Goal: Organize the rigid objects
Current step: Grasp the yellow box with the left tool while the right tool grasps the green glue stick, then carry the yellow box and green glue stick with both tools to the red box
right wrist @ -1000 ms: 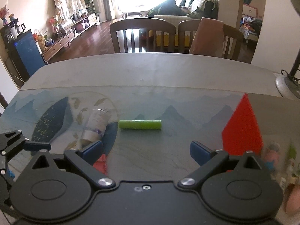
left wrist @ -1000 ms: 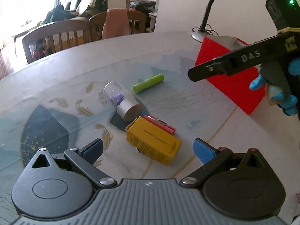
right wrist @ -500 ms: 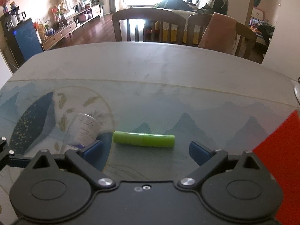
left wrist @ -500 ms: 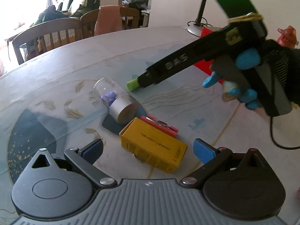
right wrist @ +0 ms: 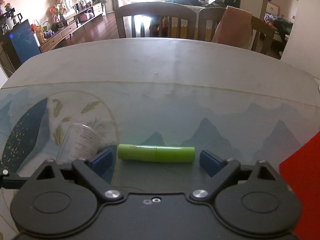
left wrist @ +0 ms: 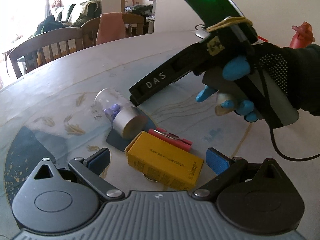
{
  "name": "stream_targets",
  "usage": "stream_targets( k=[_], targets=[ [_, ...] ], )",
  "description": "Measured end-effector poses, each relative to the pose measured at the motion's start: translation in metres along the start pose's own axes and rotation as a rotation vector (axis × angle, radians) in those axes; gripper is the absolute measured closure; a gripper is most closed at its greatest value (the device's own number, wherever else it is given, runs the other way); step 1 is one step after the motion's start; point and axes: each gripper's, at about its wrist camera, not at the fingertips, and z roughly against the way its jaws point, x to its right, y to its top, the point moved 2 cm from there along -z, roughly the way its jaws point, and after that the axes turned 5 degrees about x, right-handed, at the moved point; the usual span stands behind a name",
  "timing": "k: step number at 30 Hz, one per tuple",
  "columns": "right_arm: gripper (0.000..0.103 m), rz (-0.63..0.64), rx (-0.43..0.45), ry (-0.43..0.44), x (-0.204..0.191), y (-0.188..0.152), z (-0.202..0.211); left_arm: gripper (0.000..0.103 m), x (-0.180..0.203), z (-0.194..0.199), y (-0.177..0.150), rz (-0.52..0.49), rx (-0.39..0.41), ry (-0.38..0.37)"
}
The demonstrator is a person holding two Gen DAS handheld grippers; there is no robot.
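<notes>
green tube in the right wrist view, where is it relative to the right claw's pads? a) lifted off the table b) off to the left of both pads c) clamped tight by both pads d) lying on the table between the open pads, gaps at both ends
d: the green tube lies flat on the table, lengthwise between the right claw pads, with a small gap showing at each end.

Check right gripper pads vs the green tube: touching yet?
Apart. The right wrist view shows the green tube lying between the right gripper pads, table visible at both ends. Its jaws have just been closing.
</notes>
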Motion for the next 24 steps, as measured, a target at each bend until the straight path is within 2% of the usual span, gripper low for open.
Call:
stream_targets(
  k=[6, 9, 11, 18, 24],
  targets=[
    [0.016, -0.01, 0.013, -0.009, 0.0, -0.001, 0.001, 0.003, 0.001, 0.0, -0.001, -0.009, 0.013, -0.005],
    [0.022, -0.013, 0.018, -0.011, -0.001, -0.001, 0.002, 0.02, 0.001, -0.002, -0.001, -0.003, 0.006, -0.008],
    [0.023, -0.021, 0.021, -0.012, 0.001, -0.001, 0.004, 0.024, 0.002, -0.002, 0.0, 0.001, 0.003, -0.01],
    [0.023, -0.031, 0.037, -0.027, 0.002, -0.001, 0.019, 0.025, 0.001, 0.0, 0.002, 0.037, -0.017, 0.007],
    [0.023, -0.038, 0.051, -0.021, 0.0, -0.007, 0.05, 0.026, 0.001, 0.013, 0.0, 0.085, -0.018, 0.02]
  ],
)
